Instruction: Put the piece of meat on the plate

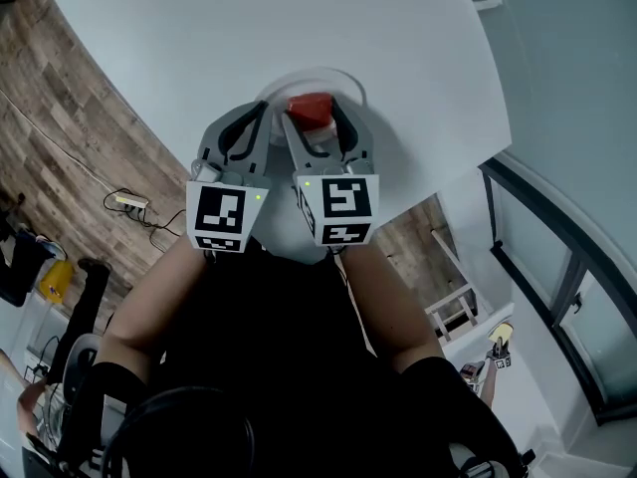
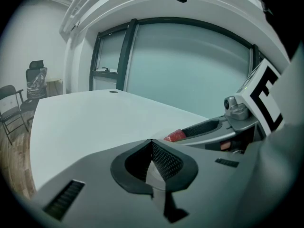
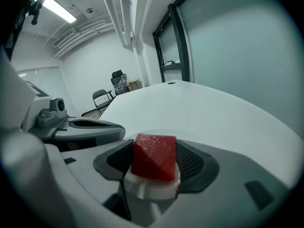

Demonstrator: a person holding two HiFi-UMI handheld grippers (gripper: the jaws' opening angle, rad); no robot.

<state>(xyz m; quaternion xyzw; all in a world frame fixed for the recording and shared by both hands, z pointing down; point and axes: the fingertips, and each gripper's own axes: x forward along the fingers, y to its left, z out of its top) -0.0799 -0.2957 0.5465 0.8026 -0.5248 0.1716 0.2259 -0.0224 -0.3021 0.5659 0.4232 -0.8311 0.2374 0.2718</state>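
Right gripper view is showing the right gripper [image 3: 155, 164] pinching the red piece of meat [image 3: 153, 152], seemingly holding it above the plate [image 1: 336, 73] at the table's [image 1: 249, 28] near edge, ready for lowering. The left gripper [image 2: 152, 156], pressed together and empty, is waiting just left.

Bench [image 1: 299, 28]: smooth, matt white. Floor [image 1: 60, 118]: rough-grained wood planks. Piece of meat [image 3: 153, 156]: red, slight sheen. Right tongs [image 3: 154, 169]: matt grey plastic; pads [image 3: 191, 163] black, dimpled.

An office meeting room: a large white table [image 1: 299, 28] on wood-plank flooring [image 1: 60, 137], dark-framed glass partitions [image 2: 190, 70], office chairs [image 3: 118, 82] by the wall, and a ceiling strip light [image 3: 59, 9].
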